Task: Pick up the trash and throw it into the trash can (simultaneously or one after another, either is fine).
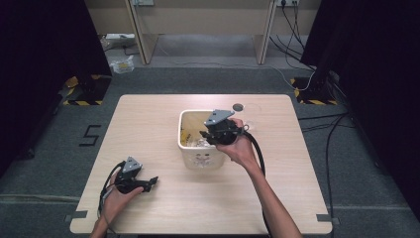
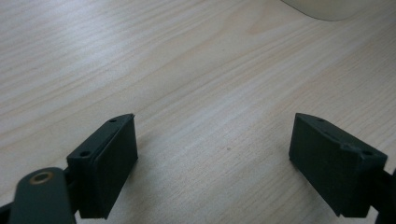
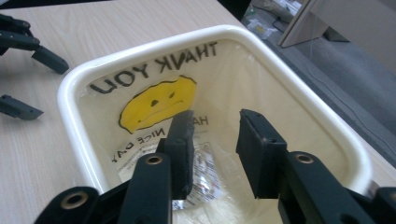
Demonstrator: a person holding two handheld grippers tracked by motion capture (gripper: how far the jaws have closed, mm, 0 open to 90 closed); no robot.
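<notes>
The white bin [image 1: 198,154] stood near the table's [image 1: 277,198] centre, lined with a plastic bag [image 3: 154,100] bearing a yellow face and the words "THANK YOU". Crumpled clear wrapping [image 3: 205,172] lay at its bottom. The right gripper [image 3: 214,154] hung over the bin's rim at about three o'clock, pointing down inside; its jaws stood partly apart with nothing between them. At roughly eight o'clock from the bin, well apart from it, the left gripper [image 2: 214,163] rested low over bare wood, jaws spread wide and holding nothing. Beyond the bin, at one o'clock, a small dark disc [image 1: 238,106] lay on the table.
</notes>
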